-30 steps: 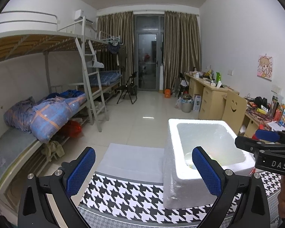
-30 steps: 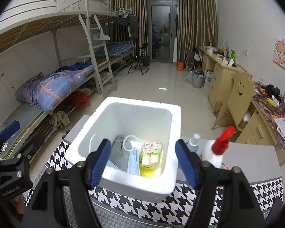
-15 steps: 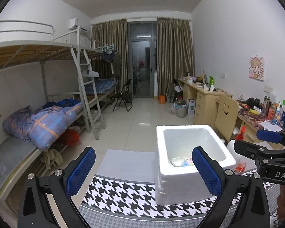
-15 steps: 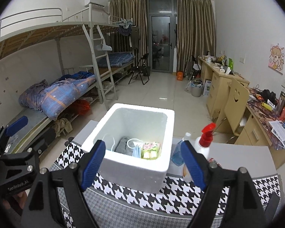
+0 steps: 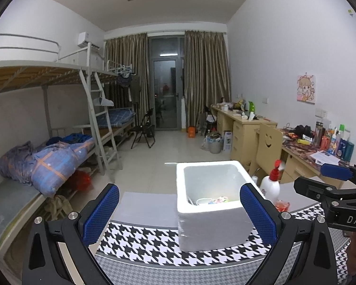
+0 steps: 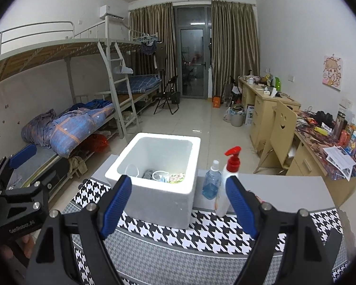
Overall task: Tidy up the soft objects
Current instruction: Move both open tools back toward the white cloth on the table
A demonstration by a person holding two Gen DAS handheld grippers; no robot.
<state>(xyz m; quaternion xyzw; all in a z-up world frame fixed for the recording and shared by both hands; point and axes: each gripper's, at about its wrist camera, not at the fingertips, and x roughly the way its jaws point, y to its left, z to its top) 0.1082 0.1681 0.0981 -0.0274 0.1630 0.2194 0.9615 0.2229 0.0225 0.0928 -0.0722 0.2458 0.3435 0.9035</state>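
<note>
One white foam box [image 6: 159,190] stands open-topped on the houndstooth cloth [image 6: 201,235] that covers the near part of the table [image 6: 284,190]. Inside it lie the soft objects: one grey folded cloth [image 6: 148,173], at least one face mask [image 6: 161,175] with white ear loops, and one floral tissue pack [image 6: 178,177]; the exact number of masks cannot be told. Two bottles stand just beside the box on its right side: one clear bottle of blue liquid [image 6: 211,182] and one white spray bottle with a red trigger head [image 6: 229,180], the two close together.

Two hand-held grippers are in view. The left hand-held gripper [image 5: 179,210] points forward and slightly downward toward the box; its blue pads are spread wide, with nothing gripped. From its own camera the far pad overlaps the box's near right corner, but whether it touches cannot be told. The right hand-held gripper [image 6: 179,205] points more steeply downward, short of the box and clear of it; its pads are likewise set wide apart and hold nothing. Each gripper appears at the edge of the other's view, so the two are held side by side. Part of a hand [image 6: 16,244] grasps the left one from below.
</note>
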